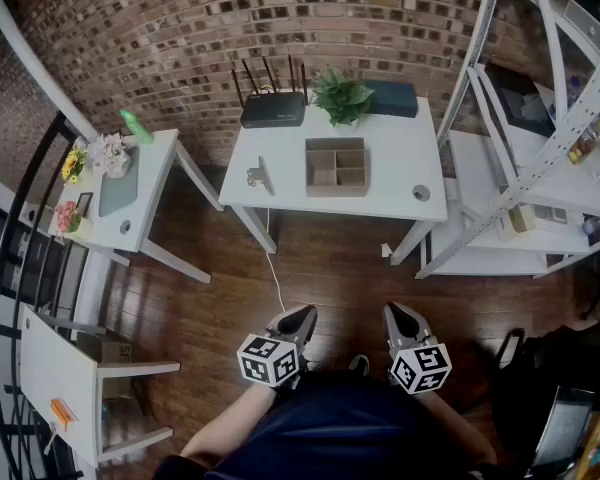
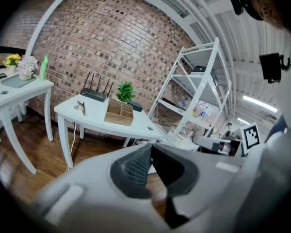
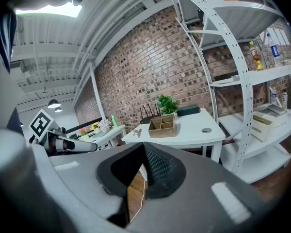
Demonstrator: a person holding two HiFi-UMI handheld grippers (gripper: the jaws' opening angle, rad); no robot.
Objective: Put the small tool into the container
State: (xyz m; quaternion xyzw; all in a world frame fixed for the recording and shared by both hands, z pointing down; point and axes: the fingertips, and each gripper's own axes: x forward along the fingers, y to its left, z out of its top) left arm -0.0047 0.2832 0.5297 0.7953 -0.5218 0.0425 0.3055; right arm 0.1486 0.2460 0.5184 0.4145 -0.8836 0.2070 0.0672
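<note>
The small metal tool [image 1: 260,176] lies on the left part of the white table [image 1: 280,196]. Just to its right stands the wooden container [image 1: 336,166] with open compartments. Both grippers are held low and close to the person's body, far short of the table. My left gripper [image 1: 302,318] is shut with nothing in it, and my right gripper [image 1: 397,315] is shut and empty too. From the left gripper view, my left gripper [image 2: 151,147] points toward the tool [image 2: 80,106] and container [image 2: 119,113]. In the right gripper view, the tool [image 3: 137,132] and container [image 3: 163,125] lie beyond my right gripper [image 3: 143,145].
A router [image 1: 274,108], a potted plant [image 1: 341,96] and a dark box [image 1: 392,98] line the table's back edge. A side table [image 1: 120,193] with flowers stands at left, a white shelf rack [image 1: 540,178] at right. A cable [image 1: 275,278] hangs to the wooden floor.
</note>
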